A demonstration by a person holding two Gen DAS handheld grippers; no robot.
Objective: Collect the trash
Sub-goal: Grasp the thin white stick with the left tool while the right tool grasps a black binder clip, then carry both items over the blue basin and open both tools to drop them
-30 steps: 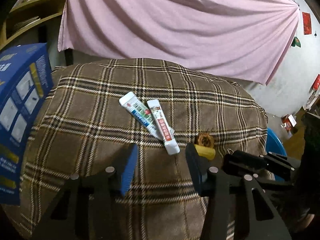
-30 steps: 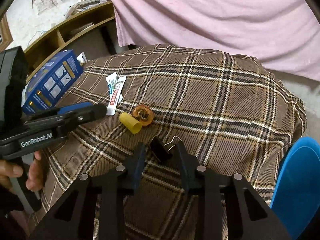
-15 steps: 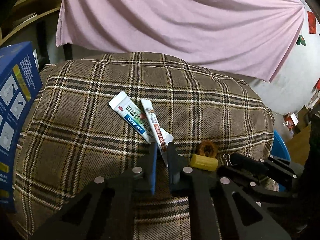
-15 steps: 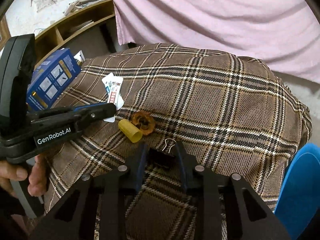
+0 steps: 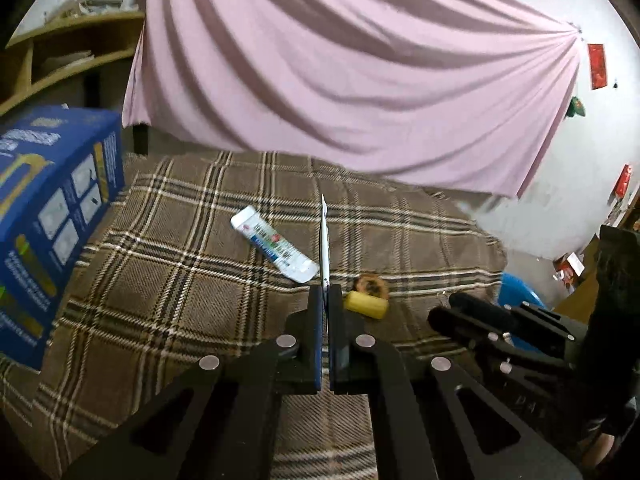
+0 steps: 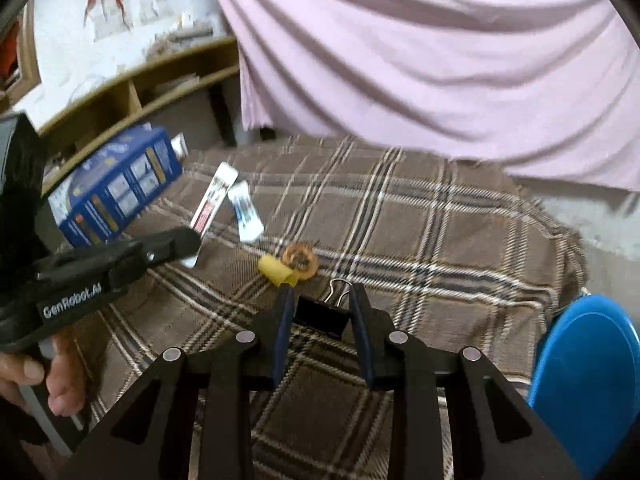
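Now left claw (image 5: 325,300) clamps a sachet (image 5: 324,236); right claw (image 6: 322,308) grips a binder clip (image 6: 322,316).

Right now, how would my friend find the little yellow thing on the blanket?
Start at the brown plaid blanket. Near its front edge lies a round brown dried slice, and the yellow tube piece touches its left side. It is the only yellow thing there, stubby and rounded, unlike the flat white sachet farther back.

home room, plaid blanket (image 5: 200,280), pink curtain (image 5: 360,80), wooden shelves (image 6: 160,84)
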